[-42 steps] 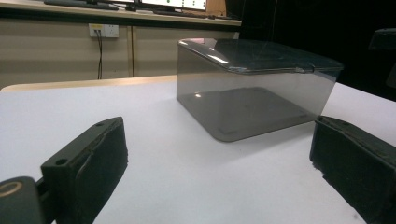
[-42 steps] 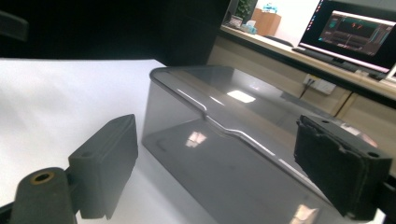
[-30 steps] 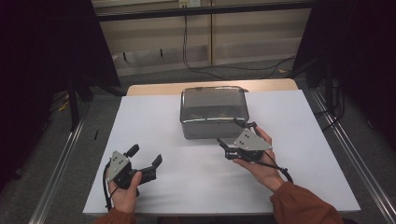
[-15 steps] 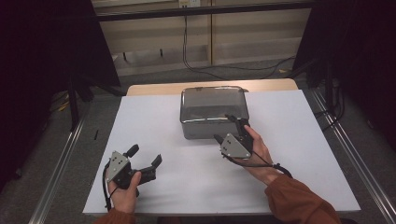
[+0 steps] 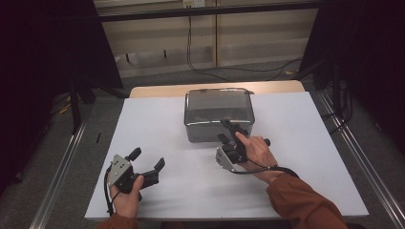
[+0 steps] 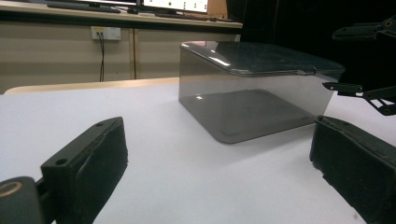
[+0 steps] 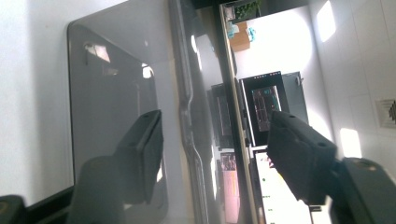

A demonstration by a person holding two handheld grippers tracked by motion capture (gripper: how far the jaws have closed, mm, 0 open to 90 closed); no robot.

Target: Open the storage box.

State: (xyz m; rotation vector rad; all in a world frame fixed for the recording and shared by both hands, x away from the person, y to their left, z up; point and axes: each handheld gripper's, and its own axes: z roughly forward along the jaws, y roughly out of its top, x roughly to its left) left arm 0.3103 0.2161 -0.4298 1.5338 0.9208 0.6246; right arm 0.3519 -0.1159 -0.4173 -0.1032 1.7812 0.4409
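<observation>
Nowhere on the smoky lidded box (image 5: pixel 218 113), which sits at the far middle of the white surface (image 5: pixel 153 119), can any writing be read. Right gripper (image 5: pixel 229 134) fingers, just closing, straddle its lid's near edge without pressing; left gripper (image 5: pixel 147 160) gapes empty.

The right gripper (image 5: pixel 228 132) has moved from beside the lidded, smoke-grey translucent plastic box (image 5: pixel 218 114) toward its near right corner. It has rolled onto its side, and its jaws have just been closing, with the lid's rim between them.
</observation>
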